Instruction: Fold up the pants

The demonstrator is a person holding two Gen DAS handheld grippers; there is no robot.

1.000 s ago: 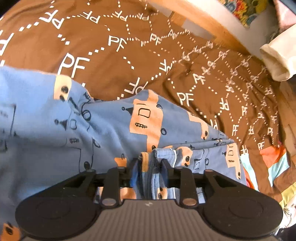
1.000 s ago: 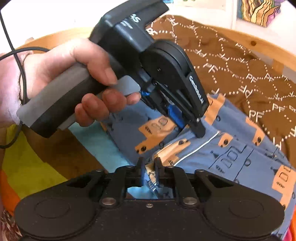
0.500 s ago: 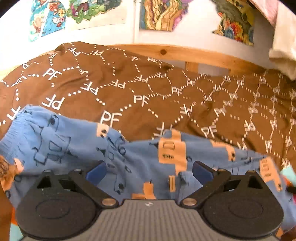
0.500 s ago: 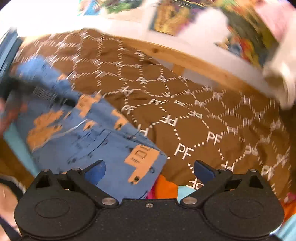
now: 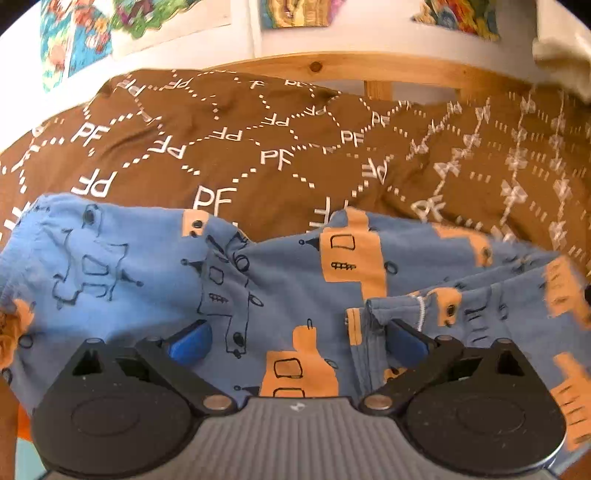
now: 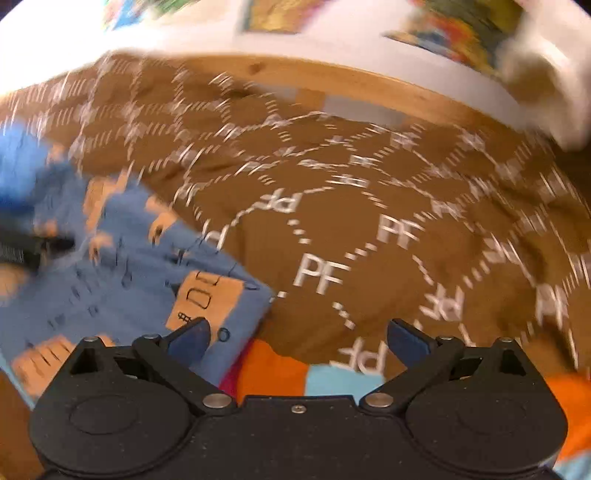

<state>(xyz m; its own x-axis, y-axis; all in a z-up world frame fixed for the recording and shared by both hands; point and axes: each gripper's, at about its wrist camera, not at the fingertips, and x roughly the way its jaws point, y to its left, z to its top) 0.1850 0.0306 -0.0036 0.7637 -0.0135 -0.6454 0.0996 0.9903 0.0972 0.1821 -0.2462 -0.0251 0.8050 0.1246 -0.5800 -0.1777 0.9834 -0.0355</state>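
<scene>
my left hand-held gripper (image 5: pixel 295 341) is wide open with nothing in it, just over the blue pants (image 5: pixel 295 280) that lie flat on the bed. my right hand-held gripper (image 6: pixel 297 338) is wide open too and holds nothing, by the pants' corner. past the pants is the brown blanket (image 5: pixel 280 147) with white letters, then the wood bed rail (image 5: pixel 369 72) and the wall with bright pictures (image 5: pixel 295 13)

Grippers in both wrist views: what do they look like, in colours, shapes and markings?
The left gripper has black scissor-like linkage arms with silver rivets, two round black housings, blue finger pads and a ribbed grey centre plate bearing a small white mark. The right gripper is alike, but its centre is speckled black with one screw.
</scene>
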